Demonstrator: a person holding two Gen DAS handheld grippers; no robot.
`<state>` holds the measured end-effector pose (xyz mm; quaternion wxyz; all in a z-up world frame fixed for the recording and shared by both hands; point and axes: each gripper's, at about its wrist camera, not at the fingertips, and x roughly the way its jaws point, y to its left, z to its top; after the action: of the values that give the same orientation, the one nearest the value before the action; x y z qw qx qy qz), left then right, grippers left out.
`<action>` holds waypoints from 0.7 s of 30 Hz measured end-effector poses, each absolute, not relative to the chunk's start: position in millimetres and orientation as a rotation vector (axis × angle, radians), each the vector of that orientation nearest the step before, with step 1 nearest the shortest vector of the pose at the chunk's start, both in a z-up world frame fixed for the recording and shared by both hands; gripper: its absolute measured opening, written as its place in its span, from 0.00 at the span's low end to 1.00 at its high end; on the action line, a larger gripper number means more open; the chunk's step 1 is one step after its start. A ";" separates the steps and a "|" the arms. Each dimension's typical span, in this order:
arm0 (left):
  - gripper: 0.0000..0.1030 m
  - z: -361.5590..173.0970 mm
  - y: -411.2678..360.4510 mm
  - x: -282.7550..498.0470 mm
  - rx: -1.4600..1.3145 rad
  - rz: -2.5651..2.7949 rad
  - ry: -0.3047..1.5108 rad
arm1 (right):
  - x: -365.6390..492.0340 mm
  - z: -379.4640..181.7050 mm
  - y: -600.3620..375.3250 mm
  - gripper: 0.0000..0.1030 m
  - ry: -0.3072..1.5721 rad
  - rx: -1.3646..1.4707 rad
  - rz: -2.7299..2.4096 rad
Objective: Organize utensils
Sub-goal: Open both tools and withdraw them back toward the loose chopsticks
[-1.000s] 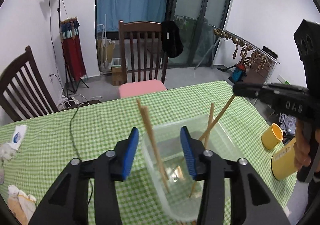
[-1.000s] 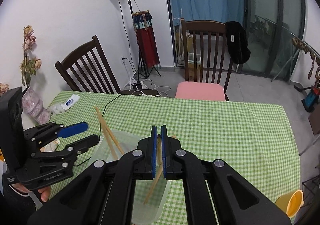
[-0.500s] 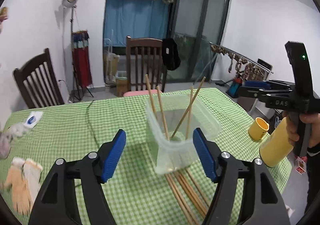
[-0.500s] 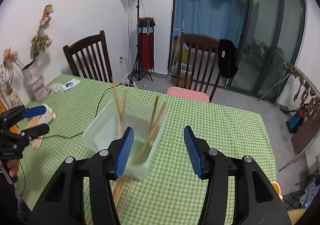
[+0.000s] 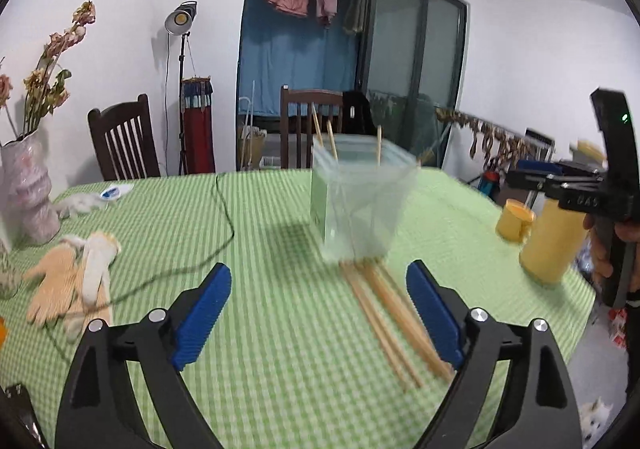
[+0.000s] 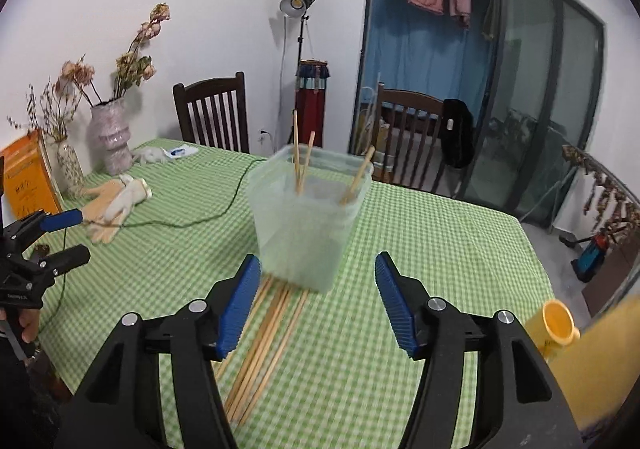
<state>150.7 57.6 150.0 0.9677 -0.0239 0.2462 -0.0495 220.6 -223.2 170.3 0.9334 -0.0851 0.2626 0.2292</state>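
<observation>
A clear plastic container stands on the green checked tablecloth with a few wooden chopsticks leaning in it. It also shows in the right wrist view. Several more chopsticks lie on the cloth in front of it, also seen in the right wrist view. My left gripper is open and empty, back from the container. My right gripper is open and empty above the loose chopsticks.
A tall yellow canister and a yellow mug stand at the right edge. Gloves and a black cable lie on the left. Vases with dried flowers stand far left. Chairs surround the table.
The right gripper opened and let go of a chopstick into the container. Both grippers pulled back and down from the container, and the left jaws opened wider.
</observation>
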 end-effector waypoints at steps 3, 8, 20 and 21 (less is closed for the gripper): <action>0.86 128.4 53.0 131.7 -0.040 -0.096 0.495 | 196.0 147.1 -223.5 0.59 0.534 -0.149 0.435; 0.86 102.9 46.0 112.1 -0.018 -0.109 0.502 | 148.3 118.5 -222.0 0.60 0.485 -0.121 0.348; 0.86 60.6 30.4 90.1 -0.003 -0.139 0.552 | 106.9 55.9 -234.7 0.67 0.605 -0.004 0.322; 0.86 58.0 27.7 87.7 0.003 -0.139 0.549 | 104.0 52.5 -234.1 0.67 0.610 -0.002 0.316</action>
<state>87.7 27.7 58.0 0.9601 0.0015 0.2711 -0.0688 104.0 -234.1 52.5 0.9415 -0.0011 0.2992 0.1550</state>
